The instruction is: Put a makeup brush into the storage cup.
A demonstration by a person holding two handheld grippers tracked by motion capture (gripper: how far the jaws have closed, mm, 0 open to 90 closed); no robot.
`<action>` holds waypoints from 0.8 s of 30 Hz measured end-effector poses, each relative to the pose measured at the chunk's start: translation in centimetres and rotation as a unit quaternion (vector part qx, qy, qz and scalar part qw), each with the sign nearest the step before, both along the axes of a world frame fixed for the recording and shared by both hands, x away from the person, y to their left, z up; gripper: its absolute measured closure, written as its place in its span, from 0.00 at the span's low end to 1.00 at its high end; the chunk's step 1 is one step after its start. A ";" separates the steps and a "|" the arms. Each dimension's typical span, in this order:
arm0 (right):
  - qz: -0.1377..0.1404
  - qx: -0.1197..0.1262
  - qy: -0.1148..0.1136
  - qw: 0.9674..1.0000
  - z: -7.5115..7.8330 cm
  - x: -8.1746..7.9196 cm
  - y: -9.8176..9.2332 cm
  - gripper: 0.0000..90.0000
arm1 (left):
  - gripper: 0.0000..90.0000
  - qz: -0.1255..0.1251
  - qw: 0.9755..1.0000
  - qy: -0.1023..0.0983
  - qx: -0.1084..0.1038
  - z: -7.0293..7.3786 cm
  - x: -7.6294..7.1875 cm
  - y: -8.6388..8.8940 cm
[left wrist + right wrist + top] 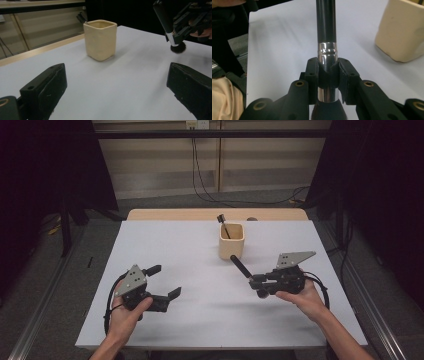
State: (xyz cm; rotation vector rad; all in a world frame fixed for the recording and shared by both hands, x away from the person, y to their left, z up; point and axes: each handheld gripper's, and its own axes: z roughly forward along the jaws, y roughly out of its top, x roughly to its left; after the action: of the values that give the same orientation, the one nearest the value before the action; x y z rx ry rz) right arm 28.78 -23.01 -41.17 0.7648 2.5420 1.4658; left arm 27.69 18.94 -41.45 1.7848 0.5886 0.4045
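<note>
at the left of the table (150, 320) the left gripper (164, 281) hovers just over the white surface, its jaws standing wide apart with nothing between them. further along, near the far edge at the middle, stands the cream holder (231, 241), square and upright, with a thin dark tool (223, 224) already leaning out of it. to the right of that, the right gripper (256, 282) is clamped on the makeup brush (243, 268), the pads pinching its shiny metal collar (327, 53); the black handle points up and toward the holder, and the dark bristle head (178, 48) hangs on the near side of the jaws, seemingly just above the table. the step in hand looks to be getting the brush into the holder. to do it well, keep the pinch firm on the collar, raise the handle tip above the rim, and line it over the open half, away from the leaning tool. lower it slowly so the holder is not nudged or tipped, and let go only once the handle is well inside.
</note>
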 end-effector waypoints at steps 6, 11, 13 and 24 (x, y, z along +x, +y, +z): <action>0.027 -0.014 0.008 1.000 -0.1 0.3 1.5 0.79 | 0.03 -0.030 1.000 0.000 -0.002 0.5 0.5 -1.7; 0.055 -0.035 0.009 0.998 0.3 0.4 2.7 0.79 | 0.03 -0.053 0.999 0.002 -0.002 1.1 1.0 -2.7; 0.064 -0.043 0.010 0.997 0.4 0.4 3.1 0.80 | 0.03 -0.059 0.998 0.004 -0.001 1.1 1.0 -2.9; 0.102 -0.077 0.013 0.992 0.2 0.4 4.5 0.80 | 0.03 -0.098 0.995 0.012 0.018 1.6 0.9 -4.9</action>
State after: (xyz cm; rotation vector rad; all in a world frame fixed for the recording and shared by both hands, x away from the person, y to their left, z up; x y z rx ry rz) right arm 29.17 -18.55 -40.93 0.5184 2.7840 1.2960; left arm 28.58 14.06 -39.83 1.8641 0.4204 0.2610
